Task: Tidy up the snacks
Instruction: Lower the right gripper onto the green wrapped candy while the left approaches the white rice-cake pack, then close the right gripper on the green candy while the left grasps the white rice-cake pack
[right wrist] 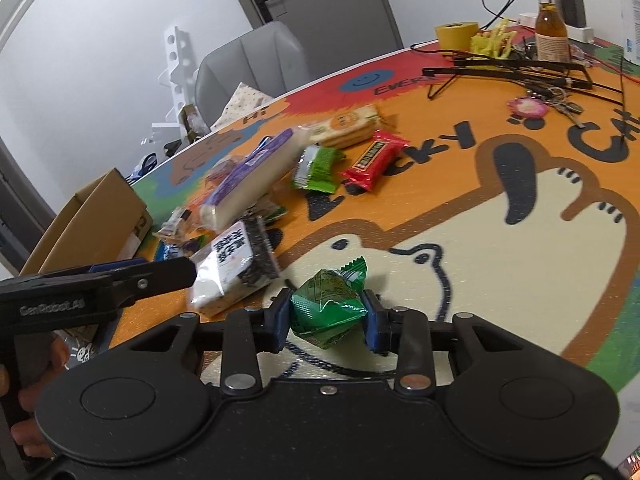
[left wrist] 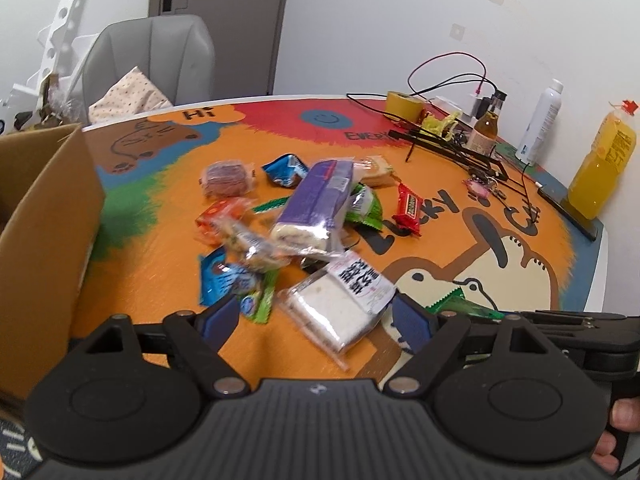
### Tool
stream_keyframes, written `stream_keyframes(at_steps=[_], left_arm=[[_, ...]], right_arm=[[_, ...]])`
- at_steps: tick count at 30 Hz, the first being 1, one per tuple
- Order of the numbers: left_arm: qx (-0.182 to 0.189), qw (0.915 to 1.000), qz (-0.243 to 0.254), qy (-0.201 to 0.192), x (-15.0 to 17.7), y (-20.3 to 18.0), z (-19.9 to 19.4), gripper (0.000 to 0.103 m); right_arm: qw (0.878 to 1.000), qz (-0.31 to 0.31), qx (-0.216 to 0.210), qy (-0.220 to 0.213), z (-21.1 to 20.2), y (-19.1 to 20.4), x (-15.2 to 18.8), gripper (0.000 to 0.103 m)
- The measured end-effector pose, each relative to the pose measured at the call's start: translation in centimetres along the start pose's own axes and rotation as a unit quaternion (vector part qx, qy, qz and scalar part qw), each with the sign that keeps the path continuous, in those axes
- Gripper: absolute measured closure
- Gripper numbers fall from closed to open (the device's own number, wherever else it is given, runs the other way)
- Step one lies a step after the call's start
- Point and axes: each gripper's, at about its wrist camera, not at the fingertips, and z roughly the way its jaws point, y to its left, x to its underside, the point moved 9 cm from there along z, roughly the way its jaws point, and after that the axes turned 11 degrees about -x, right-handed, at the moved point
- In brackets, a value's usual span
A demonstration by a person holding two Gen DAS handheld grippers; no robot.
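A heap of wrapped snacks lies on the orange cartoon mat (left wrist: 160, 280). It includes a long purple pack (left wrist: 316, 200), a red bar (left wrist: 410, 208) and a green packet (left wrist: 364, 208). My left gripper (left wrist: 316, 318) is open around a white sandwich pack with a black label (left wrist: 340, 304), which rests on the mat. In the right wrist view my right gripper (right wrist: 328, 316) is shut on a crumpled green snack packet (right wrist: 326, 308), just above the mat. One finger (right wrist: 168, 274) of the left gripper reaches the white pack (right wrist: 232, 268) there.
An open cardboard box (left wrist: 44, 220) stands at the mat's left edge. At the back right are an orange juice bottle (left wrist: 604, 168), a white spray can (left wrist: 540, 120), a brown bottle (left wrist: 486, 128), a yellow tape roll (left wrist: 402, 104), cables and keys (left wrist: 480, 184). A grey chair (left wrist: 152, 60) stands behind.
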Motion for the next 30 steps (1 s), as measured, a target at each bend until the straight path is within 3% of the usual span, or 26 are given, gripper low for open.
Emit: stream_keyframes(at_steps=[3, 13, 21, 26, 30], left_arm=[[0.002, 0.9999, 0.015, 0.003, -0.3, -0.9, 0.9, 0.028], [0.012, 0.9991, 0.041, 0.001, -1.2, -2.7, 3.3, 0.028], [0.023, 0.9975, 0.064, 0.021, 0.3, -3.6, 3.9, 0.028], [0.007, 0.9967, 0.074, 0.033, 1.5, -3.7, 4.2, 0.028], [-0.007, 0.9964, 0.081, 0.026, 1.7, -3.5, 3.9, 0.039]], right_arm=[[1.0, 0.004, -0.002, -0.002, -0.2, -0.4, -0.1, 0.069], [1.0, 0.01, -0.003, -0.006, -0.6, -1.0, -0.1, 0.068], [1.0, 0.009, 0.0, -0.007, -0.5, -1.0, -0.2, 0.068], [1.0, -0.002, 0.014, -0.005, -0.3, -0.5, -0.1, 0.064], [1.0, -0.01, 0.022, -0.004, 0.0, -0.1, -0.2, 0.061]])
